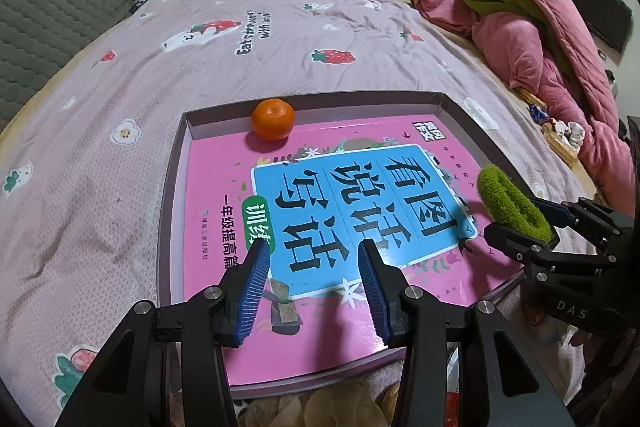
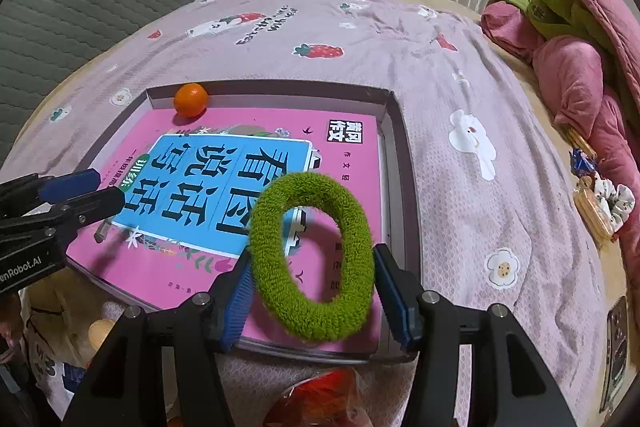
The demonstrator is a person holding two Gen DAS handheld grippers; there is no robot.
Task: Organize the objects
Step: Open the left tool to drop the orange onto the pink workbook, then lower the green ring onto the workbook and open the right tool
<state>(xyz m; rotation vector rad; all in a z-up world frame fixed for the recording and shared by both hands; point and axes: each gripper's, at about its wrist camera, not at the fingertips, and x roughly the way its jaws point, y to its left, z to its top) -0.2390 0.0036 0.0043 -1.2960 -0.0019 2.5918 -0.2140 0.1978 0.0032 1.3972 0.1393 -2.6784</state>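
Right gripper (image 2: 312,291) jaws apart, green hair tie (image 2: 312,259) loose between them, over pink book (image 2: 256,143) in tray (image 2: 400,147). Left gripper (image 1: 312,287) apart, empty. Orange (image 1: 273,119) at tray's far corner.

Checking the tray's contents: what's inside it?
The tray holds a pink book and an orange at its far edge. Whatever lies under the book is hidden.
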